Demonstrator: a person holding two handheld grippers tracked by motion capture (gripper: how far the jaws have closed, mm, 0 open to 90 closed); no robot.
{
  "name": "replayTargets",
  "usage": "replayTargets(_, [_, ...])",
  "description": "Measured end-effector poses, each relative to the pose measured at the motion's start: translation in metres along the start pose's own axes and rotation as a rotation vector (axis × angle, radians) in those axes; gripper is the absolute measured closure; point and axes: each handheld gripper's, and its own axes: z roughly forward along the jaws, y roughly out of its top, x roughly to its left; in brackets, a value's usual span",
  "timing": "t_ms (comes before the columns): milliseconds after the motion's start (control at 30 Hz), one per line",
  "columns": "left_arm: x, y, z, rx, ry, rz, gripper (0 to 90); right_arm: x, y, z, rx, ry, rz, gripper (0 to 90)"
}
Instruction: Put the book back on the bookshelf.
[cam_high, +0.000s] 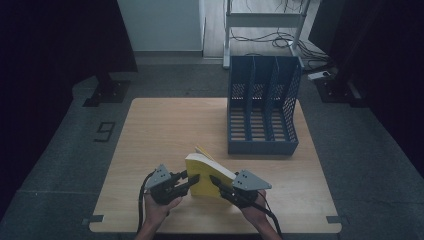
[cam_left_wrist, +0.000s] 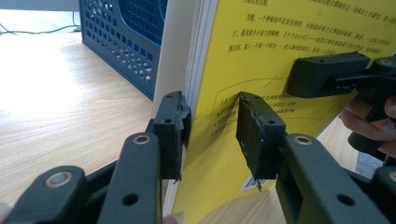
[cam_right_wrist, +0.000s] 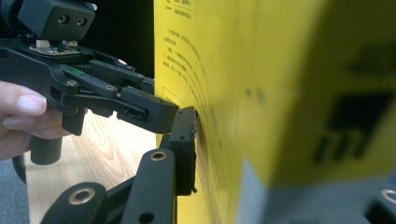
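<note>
A thick yellow book (cam_high: 202, 172) stands on edge near the front of the wooden table (cam_high: 160, 130), its pages fanned a little at the top. My right gripper (cam_high: 216, 181) is shut on its right side: one pad (cam_right_wrist: 187, 140) presses flat on the yellow cover (cam_right_wrist: 224, 93), and the other jaw is hidden behind the blurred book. My left gripper (cam_left_wrist: 210, 100) straddles the book's left edge. Its left pad (cam_left_wrist: 180, 121) touches the page block, while its right pad (cam_left_wrist: 252, 135) stands over the cover (cam_left_wrist: 280, 37) with a gap showing. The right gripper's finger (cam_left_wrist: 327, 74) lies on that cover.
A blue three-slot file rack (cam_high: 262, 110) stands upright at the table's back right, close behind the book, and its perforated side (cam_left_wrist: 126, 42) is in the left gripper view. A hand holds each gripper at the front edge. Dark floor surrounds the table.
</note>
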Motion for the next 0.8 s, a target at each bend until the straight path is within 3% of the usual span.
replayTargets(400, [0.004, 0.0, 0.0, -0.002, -0.016, -0.037, 59.0, 0.006, 0.001, 0.002, 0.002, -0.019, -0.036, 73.9])
replayTargets(800, [0.009, -0.002, -0.001, -0.009, 0.023, -0.074, 50.4, 0.011, 0.001, 0.002, -0.004, -0.037, -0.039, 74.8])
